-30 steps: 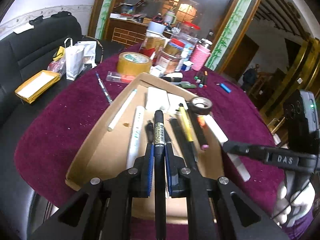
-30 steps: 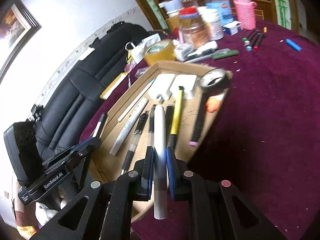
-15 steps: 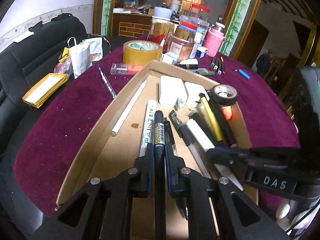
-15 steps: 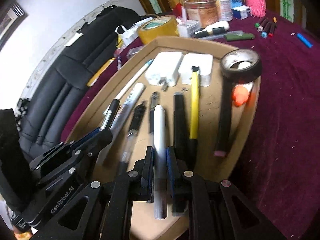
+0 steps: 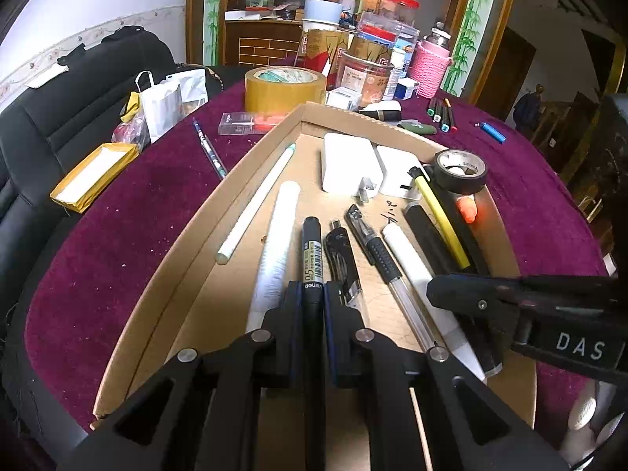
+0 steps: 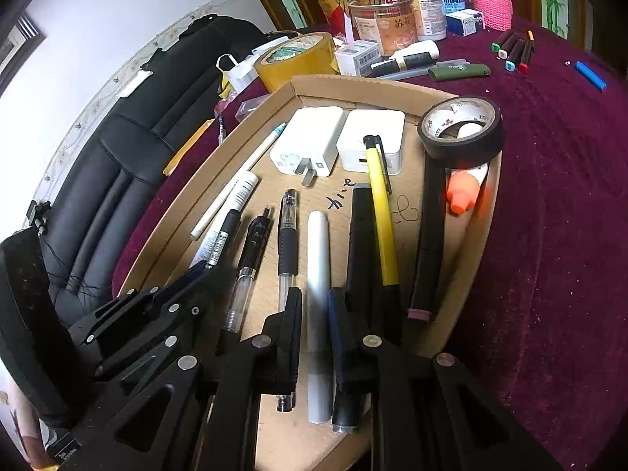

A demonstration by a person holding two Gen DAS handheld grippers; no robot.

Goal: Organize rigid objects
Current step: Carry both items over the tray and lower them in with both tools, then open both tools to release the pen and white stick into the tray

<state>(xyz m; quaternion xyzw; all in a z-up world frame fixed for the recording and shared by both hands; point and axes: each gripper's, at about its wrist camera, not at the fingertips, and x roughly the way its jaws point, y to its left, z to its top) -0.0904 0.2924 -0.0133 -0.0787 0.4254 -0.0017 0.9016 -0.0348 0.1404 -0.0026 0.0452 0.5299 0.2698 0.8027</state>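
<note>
Since the earlier frames both tools have come lower over the cardboard tray (image 5: 184, 271), and the right hand-held gripper (image 6: 316, 306) has let its fingers part slightly from the white marker (image 6: 318, 274), which now lies on the tray floor between them with a visible gap on either side. The left hand-held gripper (image 5: 313, 296) remains clamped on the black gel pen (image 5: 312, 259), the pen barrel pointing forward just above the tray floor. Beside these lie a clear gel pen (image 6: 285, 235), a black marker (image 6: 359, 243) and a yellow pen (image 6: 380, 212), roughly parallel. Farther in, two white chargers (image 5: 347, 163) sit side by side near the tray's far wall. A black tape roll (image 6: 461, 133) rests on the tray's right rim. Beyond the tray, a brown tape roll (image 5: 284, 86) stands on the bench (image 5: 117, 212) with its maroon cloth.
</note>
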